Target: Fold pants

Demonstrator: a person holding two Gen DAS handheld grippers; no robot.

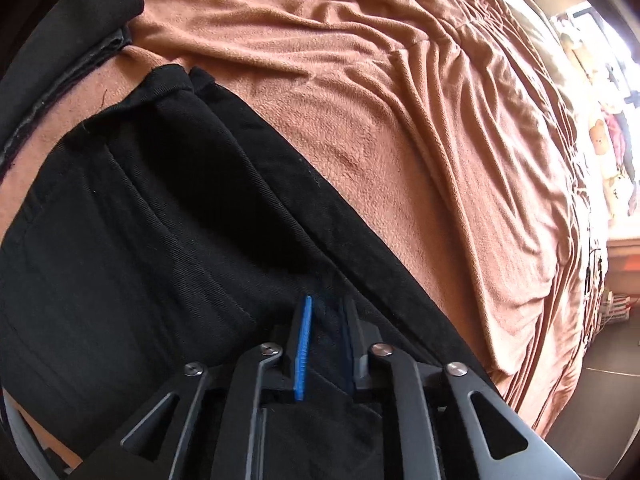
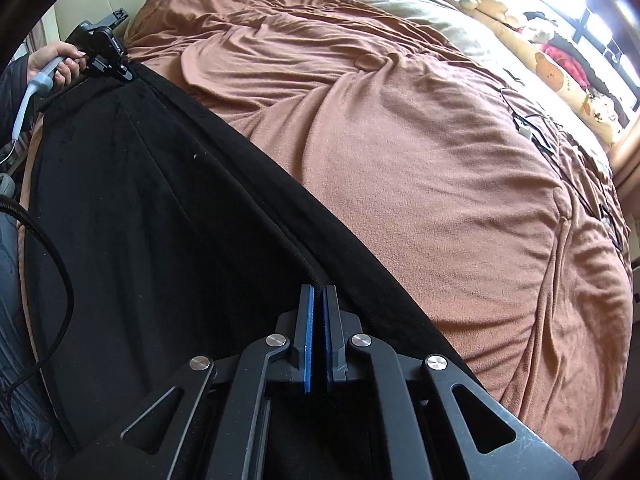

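Black pants (image 2: pixel 152 208) lie stretched along the near edge of a bed with a brown blanket (image 2: pixel 400 152). My right gripper (image 2: pixel 319 292) is shut on the pants' edge seam at one end. My left gripper (image 1: pixel 326 308) is shut on a fold of the black pants (image 1: pixel 140 216) at the other end; cloth fills the gap between its blue pads. In the right wrist view the left gripper (image 2: pixel 124 74) shows far off at the upper left, held by a hand, pinching the pants' far end. More black cloth (image 1: pixel 68 32) lies at the upper left of the left wrist view.
The brown blanket (image 1: pixel 420 140) is wrinkled and covers the bed. Stuffed toys (image 2: pixel 560 60) line the far side by a bright window. Cables and a small white plug (image 2: pixel 526 130) lie on the blanket's right side. A black cable (image 2: pixel 52 264) hangs at the left.
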